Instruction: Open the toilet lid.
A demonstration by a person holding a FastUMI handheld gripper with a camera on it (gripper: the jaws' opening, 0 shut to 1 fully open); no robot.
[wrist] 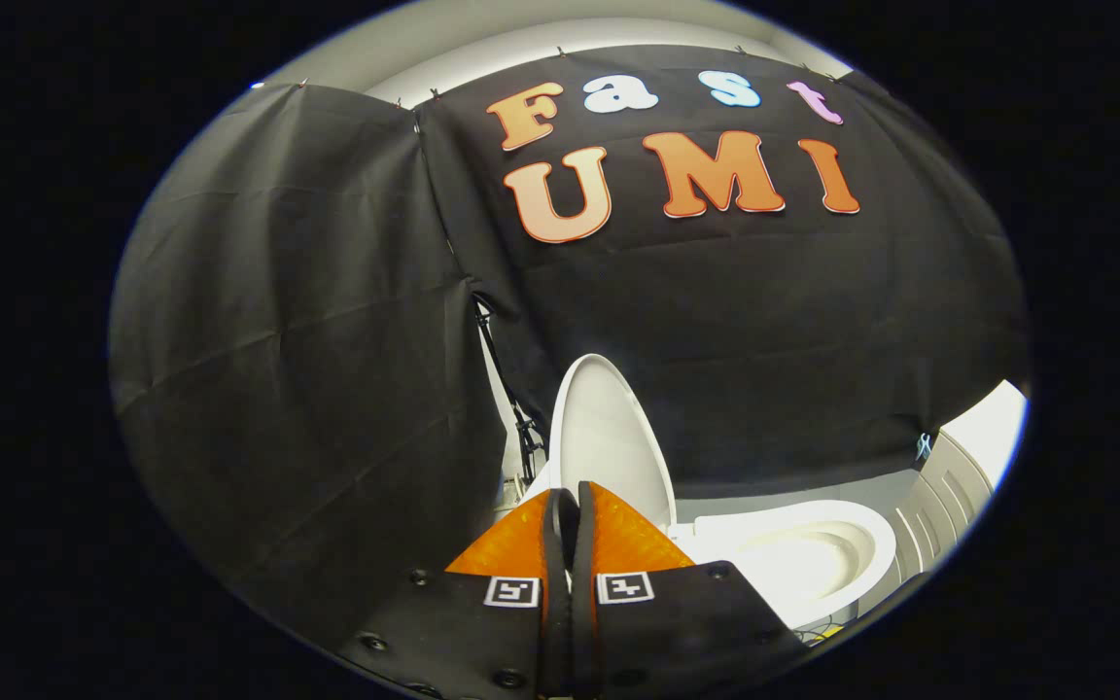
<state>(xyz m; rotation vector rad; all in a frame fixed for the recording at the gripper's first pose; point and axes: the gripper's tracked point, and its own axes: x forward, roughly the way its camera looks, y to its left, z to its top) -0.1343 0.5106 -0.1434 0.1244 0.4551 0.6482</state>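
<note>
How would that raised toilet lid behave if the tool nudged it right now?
The toilet lid looks like a stiff moulded shell, so it would likely swing at its hinge rather than flex. It stands raised beside the open toilet bowl, so a push that way might drop it shut. Its glossy face is probably slippery. The tool is closed, gripping nothing.

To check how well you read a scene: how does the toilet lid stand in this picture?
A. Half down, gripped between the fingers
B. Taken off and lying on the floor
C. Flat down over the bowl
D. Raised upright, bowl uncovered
D: the lid stands upright just beyond the gripper, whose fingers are closed together with nothing between them, and the bowl lies open beside it.
</note>
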